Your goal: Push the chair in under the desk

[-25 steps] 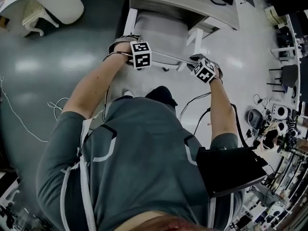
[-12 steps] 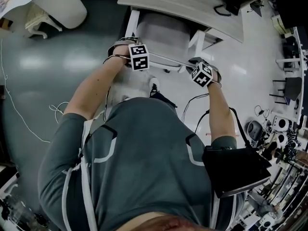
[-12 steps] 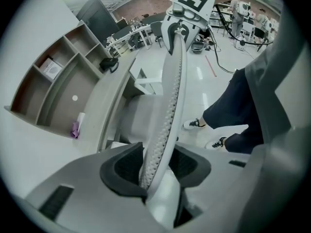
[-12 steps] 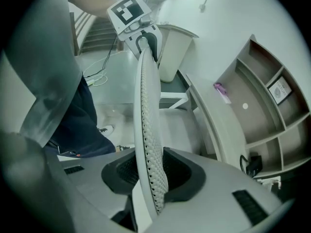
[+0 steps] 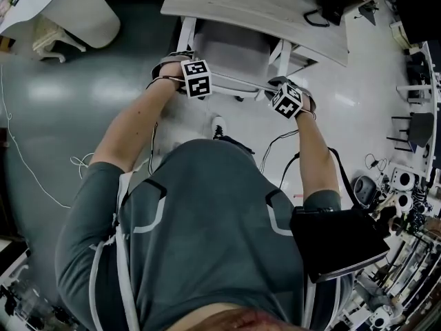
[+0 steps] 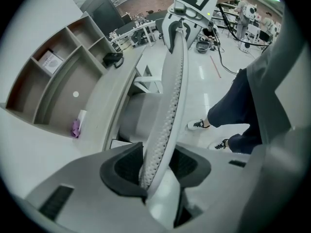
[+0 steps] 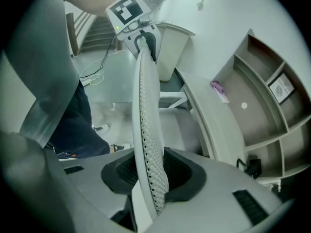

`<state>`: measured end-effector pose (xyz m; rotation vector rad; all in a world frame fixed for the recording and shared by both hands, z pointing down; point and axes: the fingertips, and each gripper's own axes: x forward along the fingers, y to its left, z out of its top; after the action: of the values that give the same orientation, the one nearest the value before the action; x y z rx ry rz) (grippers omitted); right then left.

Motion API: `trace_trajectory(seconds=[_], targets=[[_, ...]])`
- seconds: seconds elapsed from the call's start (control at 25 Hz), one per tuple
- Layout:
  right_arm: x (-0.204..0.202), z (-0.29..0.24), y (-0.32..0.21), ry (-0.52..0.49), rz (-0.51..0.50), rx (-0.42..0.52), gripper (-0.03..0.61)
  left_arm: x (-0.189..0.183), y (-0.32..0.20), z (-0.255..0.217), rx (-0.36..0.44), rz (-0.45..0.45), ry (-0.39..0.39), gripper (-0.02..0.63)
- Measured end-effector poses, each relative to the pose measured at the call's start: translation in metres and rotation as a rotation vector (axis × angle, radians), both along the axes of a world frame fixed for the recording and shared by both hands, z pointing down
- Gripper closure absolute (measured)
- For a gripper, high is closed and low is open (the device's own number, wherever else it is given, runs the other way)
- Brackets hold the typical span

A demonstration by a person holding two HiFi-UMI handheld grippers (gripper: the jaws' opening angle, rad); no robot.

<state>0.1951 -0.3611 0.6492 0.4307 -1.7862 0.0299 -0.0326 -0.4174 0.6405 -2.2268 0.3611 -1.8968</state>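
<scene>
Fingers [image 6: 124, 165] of the left gripper [image 6: 156, 169] pinch one end of the backrest [image 6: 172, 91] along its top edge, and the right gripper [image 7: 150, 174] clamps the other end. Gripping both corners likely keeps the push straight. The chair [image 5: 231, 47] stands with its seat partly under the desk [image 5: 275, 9].

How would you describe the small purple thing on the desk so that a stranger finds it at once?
Find the long pale desk with the open shelf unit along its back. Where desktop meets shelves lies a small purple object; nothing else there is purple.
</scene>
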Motion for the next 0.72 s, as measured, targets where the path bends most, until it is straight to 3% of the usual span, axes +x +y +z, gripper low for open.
trace_trajectory(seconds=[0.36,0.72], targets=[[0.012,0.002,-0.038,0.003,0.001,-0.014,0.443,0.01,-0.034,0.003,-0.03,-0.021,-0.012,0.453],[0.021,0.003,-0.073,0.002,-0.009,-0.009,0.442,0.02,-0.069,0.004,0.013,-0.05,-0.031,0.451]])
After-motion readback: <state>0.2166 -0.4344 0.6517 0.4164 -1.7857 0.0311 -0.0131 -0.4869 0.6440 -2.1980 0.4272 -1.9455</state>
